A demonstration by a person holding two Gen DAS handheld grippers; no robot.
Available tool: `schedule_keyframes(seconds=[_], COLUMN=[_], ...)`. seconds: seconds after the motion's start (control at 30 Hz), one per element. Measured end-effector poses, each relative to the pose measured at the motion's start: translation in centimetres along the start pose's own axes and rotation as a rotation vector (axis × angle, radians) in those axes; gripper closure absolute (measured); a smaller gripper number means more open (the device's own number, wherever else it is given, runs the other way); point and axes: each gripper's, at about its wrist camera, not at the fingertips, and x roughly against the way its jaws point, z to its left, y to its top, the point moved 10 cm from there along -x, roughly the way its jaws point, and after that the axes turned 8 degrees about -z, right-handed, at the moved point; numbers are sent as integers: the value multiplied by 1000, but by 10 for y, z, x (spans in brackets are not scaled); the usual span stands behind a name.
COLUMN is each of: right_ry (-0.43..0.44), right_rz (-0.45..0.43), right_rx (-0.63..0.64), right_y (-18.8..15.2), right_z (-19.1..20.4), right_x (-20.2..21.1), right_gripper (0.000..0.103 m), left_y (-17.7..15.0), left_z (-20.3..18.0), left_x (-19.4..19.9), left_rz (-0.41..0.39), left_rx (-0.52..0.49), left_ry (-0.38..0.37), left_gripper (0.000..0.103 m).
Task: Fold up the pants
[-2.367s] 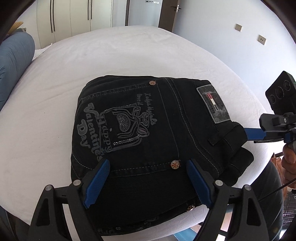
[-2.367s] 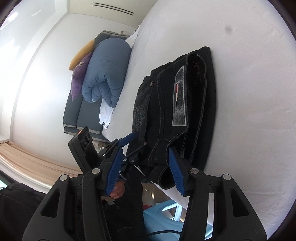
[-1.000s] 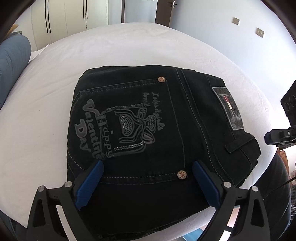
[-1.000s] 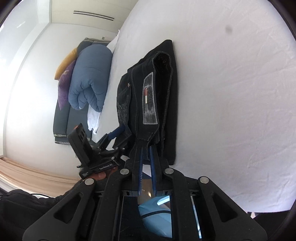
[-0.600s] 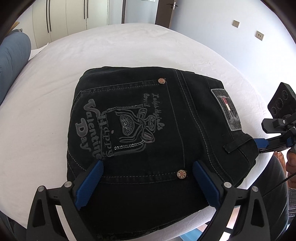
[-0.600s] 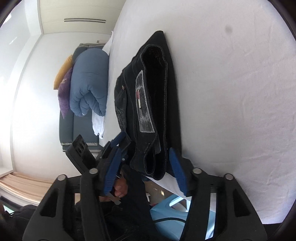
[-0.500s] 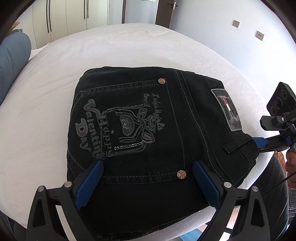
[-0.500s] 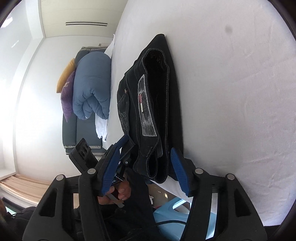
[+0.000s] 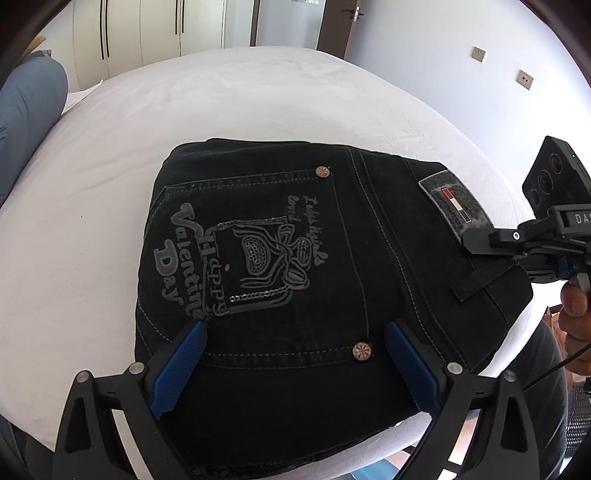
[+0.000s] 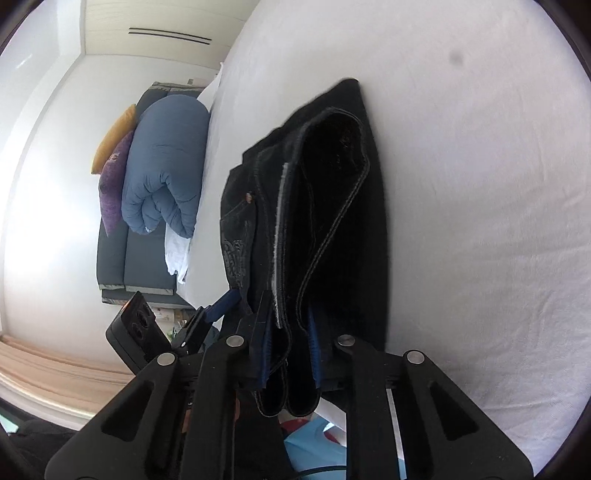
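Observation:
Black jeans [image 9: 295, 240] lie folded into a thick packet on the white bed [image 9: 258, 103], back pocket with grey print facing up. My left gripper [image 9: 293, 328] hovers open over the packet's near edge, its blue pads wide apart and gripping nothing. In the right wrist view the jeans [image 10: 332, 221] show their stacked waistband layers end on. My right gripper [image 10: 289, 325] is closing there, with its blue pads pressing on the waistband layers at the packet's end. It also shows at the right edge of the left wrist view, by the grey waistband label [image 9: 456, 206].
A rolled blue duvet [image 10: 166, 166] with purple and yellow cushions lies on a grey couch beside the bed. White wardrobe doors [image 9: 147, 33] and a door stand beyond the bed. A hand [image 9: 574, 314] holds the right gripper. A light-blue object [image 10: 314, 443] sits below the bed edge.
My right gripper, shut a second ago, opened, moved in over the waistband end of the jeans and closed on it. The left gripper and the packet have stayed put.

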Motion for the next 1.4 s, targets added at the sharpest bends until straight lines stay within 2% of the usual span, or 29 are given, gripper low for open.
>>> schedule_keyframes(seconds=[0.1, 0.17, 0.23, 0.3, 0.4, 0.5, 0.53, 0.63, 0.7, 0.77, 0.87, 0.9, 0.97, 1.07, 1.1, 1.13, 1.17, 1.2, 1.27, 1.37, 1.4], right_ry=[-3, -1, -15, -16, -12, -59, -51, 93, 147, 173, 95, 19, 48, 17, 0, 5, 30, 70, 91, 46, -19], right_rz=[-51, -62, -9, 5, -46, -114, -139, -148, -112, -67, -12, -16, -39, -125, -150, -166, -167, -158, -116, -37, -13], right_rx=[49, 35, 18, -40, -57, -84, -75, -32, -23, -34, -142, -166, -202, -209, -218, -200, -178, -153, -105, -78, -93], right_y=[17, 25, 17, 9, 12, 24, 28, 37, 36, 34, 30, 29, 25, 31, 32, 32, 30, 24, 10, -16, -23], right_z=[6, -2, -24, -43, -40, -40, -34, 19, 43, 48, 8, -15, -33, -45, -46, -39, -29, -13, 11, 18, 3], right_x=[13, 16, 7, 4, 18, 45, 53, 54, 33, 5, -33, -38, -29, 2, 13, 22, 26, 29, 25, 4, -5], right_gripper=[90, 96, 95, 95, 91, 87, 87, 87, 87, 87, 87, 100, 103, 103, 101, 95, 95, 95, 95, 95, 95], left_y=[7, 7, -3, -5, -6, -7, -7, -13, -14, -14, -8, -7, -4, -2, -1, -1, -1, 0, -1, -1, -1], left_z=[-5, -8, -10, -8, -7, -5, -5, -1, 2, 4, 3, 3, 2, 4, 5, 5, 6, 6, 5, 6, 7], left_x=[0, -8, -23, -21, -17, -15, -15, -14, -13, -13, -15, -16, -15, -16, -15, -15, -15, -15, -15, -15, -13], left_rz=[-19, -22, -5, -35, -44, -47, -47, -48, -44, -37, -24, -20, -16, -16, -18, -19, -20, -21, -22, -24, -25], left_rx=[13, -11, -49, -72, -48, -46, -45, -36, -35, -34, -36, -34, -32, -28, -29, -28, -24, -21, -23, -18, -16], left_ry=[-9, 2, 25, 35, 18, 9, 8, 7, 8, 7, 9, 9, 6, 0, -1, -4, -7, -8, -6, -9, -12], left_gripper=[5, 5, 2, 1, 1, 1, 1, 1, 1, 1, 1, 1, 1, 1, 1, 1, 1, 1, 1, 1, 1])
